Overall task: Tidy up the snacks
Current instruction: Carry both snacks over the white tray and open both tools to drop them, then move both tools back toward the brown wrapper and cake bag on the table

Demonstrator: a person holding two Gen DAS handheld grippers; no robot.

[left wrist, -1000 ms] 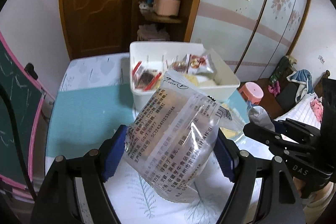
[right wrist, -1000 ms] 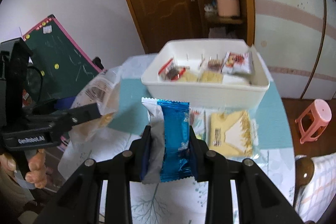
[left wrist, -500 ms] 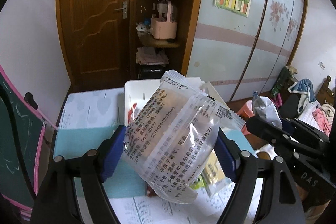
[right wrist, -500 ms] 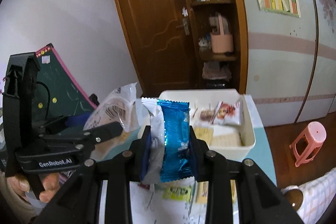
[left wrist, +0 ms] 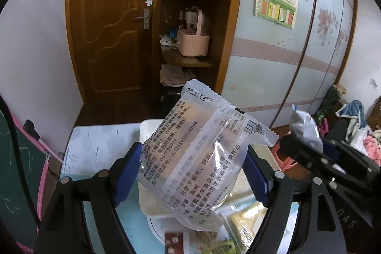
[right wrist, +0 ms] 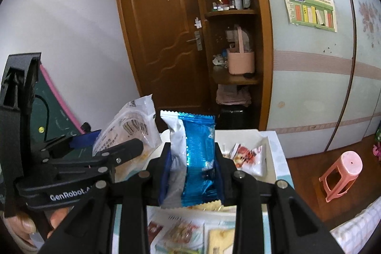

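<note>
two claws [right wrist: 193,173], two held packets [right wrist: 198,158], one bin [right wrist: 270,149]

Both views are dim, under soft, even indoor light; its source is not visible. Colours are muted, with a cool cast on the wardrobe panels [left wrist: 285,58]. Heavy fisheye bending curves the door [right wrist: 162,39] and walls; black vignette fills all corners. Faint glare marks the clear packet [left wrist: 195,158]. Lower-frame items are blurred and out of focus.

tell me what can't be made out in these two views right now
- Left wrist view: most of the white bin is hidden behind the clear snack packet in the left gripper.
- Right wrist view: the blue snack packet in the right gripper covers the bin's left part.
- Both views: packets on the table are blurred and cut off.
</note>
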